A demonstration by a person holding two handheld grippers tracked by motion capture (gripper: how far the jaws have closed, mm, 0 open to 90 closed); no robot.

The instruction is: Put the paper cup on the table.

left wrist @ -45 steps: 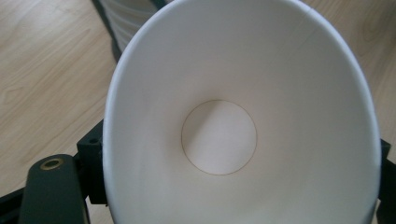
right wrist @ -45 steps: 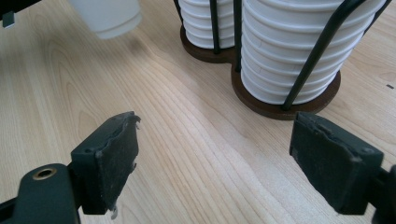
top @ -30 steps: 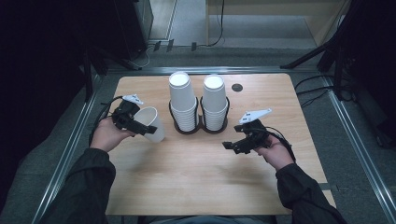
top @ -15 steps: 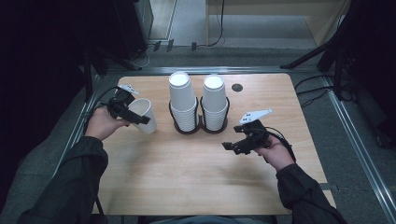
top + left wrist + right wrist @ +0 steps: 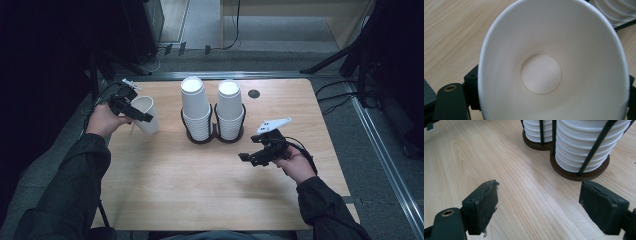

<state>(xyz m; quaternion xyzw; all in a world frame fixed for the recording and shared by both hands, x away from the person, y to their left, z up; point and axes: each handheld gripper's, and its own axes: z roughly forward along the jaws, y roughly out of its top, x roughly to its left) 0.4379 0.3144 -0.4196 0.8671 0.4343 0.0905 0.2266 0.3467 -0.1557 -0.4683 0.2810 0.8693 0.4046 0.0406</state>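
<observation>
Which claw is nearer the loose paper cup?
Left. The left claw is clamped on the paper cup at the table's left side. The right claw sits open, right of the cup stacks, well apart.

The white paper cup (image 5: 549, 62) looks smooth and matt inside. The light wooden table (image 5: 519, 202) shows fine grain with a satin finish. The right tool (image 5: 546, 207) has rough, worn black rubber pads (image 5: 482, 207).

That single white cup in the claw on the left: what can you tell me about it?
The paper cup is plain white, empty and clean inside, with a round flat bottom and a seam down its wall. The left claw grips it by the sides, tilted, mouth facing the hand, above the table's left edge, apart from the stacked cups.
</observation>
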